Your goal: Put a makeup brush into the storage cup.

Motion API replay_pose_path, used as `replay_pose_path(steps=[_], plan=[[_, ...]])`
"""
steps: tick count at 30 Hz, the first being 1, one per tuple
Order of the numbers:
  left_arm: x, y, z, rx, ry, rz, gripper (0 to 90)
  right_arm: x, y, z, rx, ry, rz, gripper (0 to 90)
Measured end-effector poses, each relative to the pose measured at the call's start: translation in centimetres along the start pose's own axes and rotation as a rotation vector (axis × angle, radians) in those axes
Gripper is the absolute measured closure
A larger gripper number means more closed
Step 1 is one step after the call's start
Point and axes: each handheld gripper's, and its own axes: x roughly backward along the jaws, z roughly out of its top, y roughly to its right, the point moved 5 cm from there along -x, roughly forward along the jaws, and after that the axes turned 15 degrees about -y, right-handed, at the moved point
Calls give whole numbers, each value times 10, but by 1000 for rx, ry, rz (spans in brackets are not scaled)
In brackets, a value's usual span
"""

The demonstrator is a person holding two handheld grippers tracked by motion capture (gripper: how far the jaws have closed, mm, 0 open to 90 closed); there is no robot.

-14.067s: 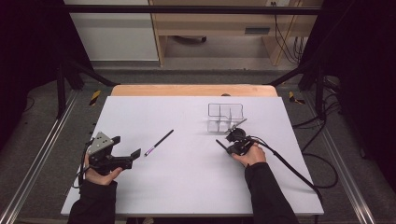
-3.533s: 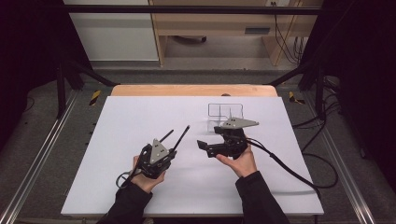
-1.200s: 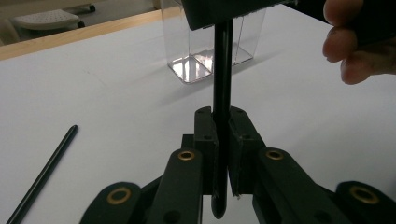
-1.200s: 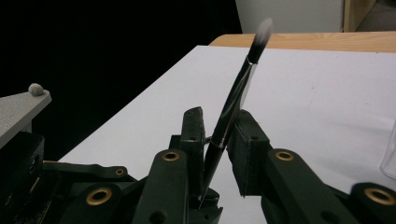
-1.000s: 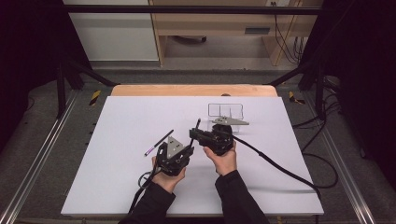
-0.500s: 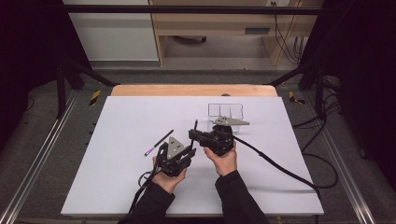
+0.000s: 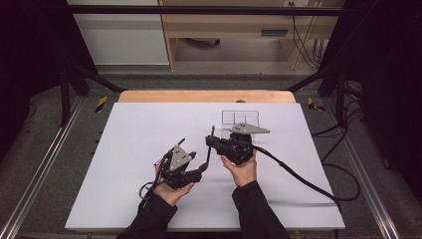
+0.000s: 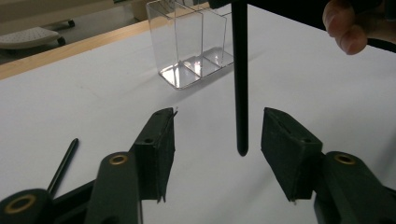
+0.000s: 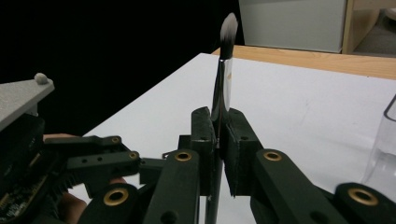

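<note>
The right gripper (image 7: 214, 142), near the middle of the white worktop (image 7: 129, 129), pinches a makeup brush (image 9: 223, 84) between its pressed-together pads. In the right gripper view the brush stands nearly upright, long axis running straight up from the jaws, with its pale bristle tip at the top and its shiny ferrule just above the pads. In the left gripper view the black handle (image 8: 240, 79) hangs down from above, its rounded end pointing at the worktop and stopping a little short of it. That end sits between the pads of the left gripper (image 8: 217, 135), whose jaws have just been opening and now stand spread, clear of the handle on both sides. In the high view the left gripper lies just to the left of the right one, toward the near edge. A clear plastic organiser (image 8: 187, 44) with upright dividers stands beyond the brush, toward the far right of the worktop; its compartments look empty. A second thin black stick-like item (image 8: 63, 163) lies flat on the worktop beside the left gripper.
</note>
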Motion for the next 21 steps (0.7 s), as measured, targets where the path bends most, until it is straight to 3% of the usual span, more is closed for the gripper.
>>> replay_pose_path(steps=[3, 11, 21], plan=[[7, -5, -4, -19, 5, -6, 352, 2, 1, 0, 6, 4, -4, 838], [20, -21, -13, -16, 0, 3, 222, 7, 6, -2, 11, 3, -15, 838], [29, -38, -25, -10, -15, 16, 172, 17, 12, -1, 22, 2, -41, 838]])
